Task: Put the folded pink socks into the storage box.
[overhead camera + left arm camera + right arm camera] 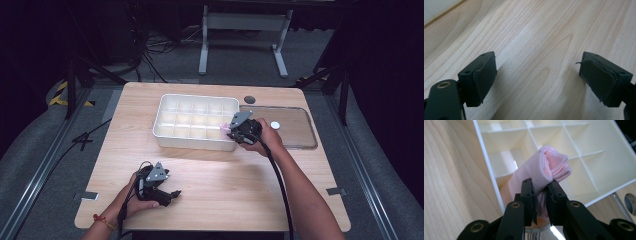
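1. Right tongs point(541, 192) clenched on pink cloth point(546, 167), held over tray point(486, 167) corner cell; lower it squarely between dividers before letting go.
2. Left tongs point(536, 77) released, idle above counter point(536, 32).

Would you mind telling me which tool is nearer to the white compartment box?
The right tool. It sits at the white compartment box's near right corner, clamped on a rolled pink cloth over a compartment. The left tool rests open on the bare table, well short of it.
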Available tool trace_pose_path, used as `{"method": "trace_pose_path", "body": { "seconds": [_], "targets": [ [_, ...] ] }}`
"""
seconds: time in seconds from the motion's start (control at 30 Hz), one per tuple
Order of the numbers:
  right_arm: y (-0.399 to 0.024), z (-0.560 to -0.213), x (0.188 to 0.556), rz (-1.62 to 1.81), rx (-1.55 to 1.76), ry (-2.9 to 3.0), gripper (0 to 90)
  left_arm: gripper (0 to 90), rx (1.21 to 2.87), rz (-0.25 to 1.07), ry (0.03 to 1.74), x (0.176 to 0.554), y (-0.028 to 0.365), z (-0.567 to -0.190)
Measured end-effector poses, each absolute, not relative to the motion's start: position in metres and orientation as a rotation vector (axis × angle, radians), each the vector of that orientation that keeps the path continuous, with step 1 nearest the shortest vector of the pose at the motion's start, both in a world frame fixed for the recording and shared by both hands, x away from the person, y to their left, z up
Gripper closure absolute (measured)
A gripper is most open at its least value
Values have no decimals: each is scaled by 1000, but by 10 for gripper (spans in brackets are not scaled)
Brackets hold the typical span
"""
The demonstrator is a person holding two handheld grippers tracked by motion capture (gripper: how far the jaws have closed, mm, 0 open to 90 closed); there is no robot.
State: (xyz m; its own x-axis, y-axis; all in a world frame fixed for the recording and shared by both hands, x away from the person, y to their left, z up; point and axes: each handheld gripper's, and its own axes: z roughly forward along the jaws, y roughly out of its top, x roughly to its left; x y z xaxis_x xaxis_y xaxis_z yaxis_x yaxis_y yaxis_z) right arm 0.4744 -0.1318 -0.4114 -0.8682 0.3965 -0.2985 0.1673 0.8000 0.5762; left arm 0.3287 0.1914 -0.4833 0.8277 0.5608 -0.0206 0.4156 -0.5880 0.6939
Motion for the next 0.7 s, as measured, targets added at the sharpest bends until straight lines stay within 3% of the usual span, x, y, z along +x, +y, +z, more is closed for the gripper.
{"method": "trace_pose_path", "body": {
  "seconds": [0.7],
  "targets": [
    [-115, -409, 501, 540, 498, 2769, 789, 149, 2286, 260, 708, 329, 192, -483]
  ]
}}
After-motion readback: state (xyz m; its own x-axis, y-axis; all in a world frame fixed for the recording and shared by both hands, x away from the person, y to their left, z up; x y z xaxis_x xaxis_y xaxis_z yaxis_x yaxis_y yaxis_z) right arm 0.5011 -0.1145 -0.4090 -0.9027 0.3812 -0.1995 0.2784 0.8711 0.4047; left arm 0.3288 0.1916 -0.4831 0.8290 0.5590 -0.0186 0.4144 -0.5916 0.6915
